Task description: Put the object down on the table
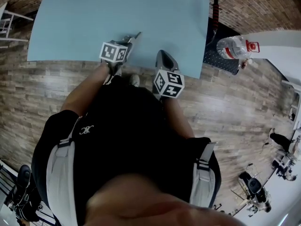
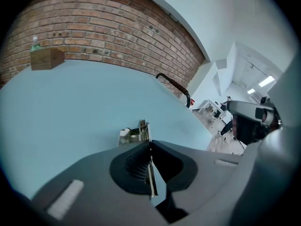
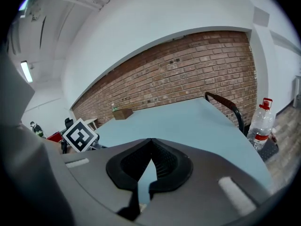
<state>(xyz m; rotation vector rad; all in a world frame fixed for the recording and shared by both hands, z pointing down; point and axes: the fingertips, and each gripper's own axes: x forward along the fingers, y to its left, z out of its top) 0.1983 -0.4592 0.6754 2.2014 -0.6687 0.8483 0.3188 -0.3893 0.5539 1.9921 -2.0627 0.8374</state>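
My left gripper (image 1: 129,43) is shut on a small silvery metal object (image 1: 136,35), held over the near edge of the light blue table (image 1: 117,13). In the left gripper view the metal object (image 2: 136,134) sticks out past the closed jaws of the left gripper (image 2: 149,143), with a thin metal strip pinched between the pads. I cannot tell how high it hangs above the table (image 2: 70,102). My right gripper (image 1: 162,53) is beside it to the right, also at the table's near edge. In its own view the right gripper (image 3: 151,141) is shut with nothing in it.
A cardboard box (image 2: 46,59) stands at the table's far end, near the brick wall. A black curved chair back (image 1: 214,4) rises at the table's right side. A clear water bottle (image 1: 233,47) lies over a black mat (image 1: 221,58) to the right. The floor is wood.
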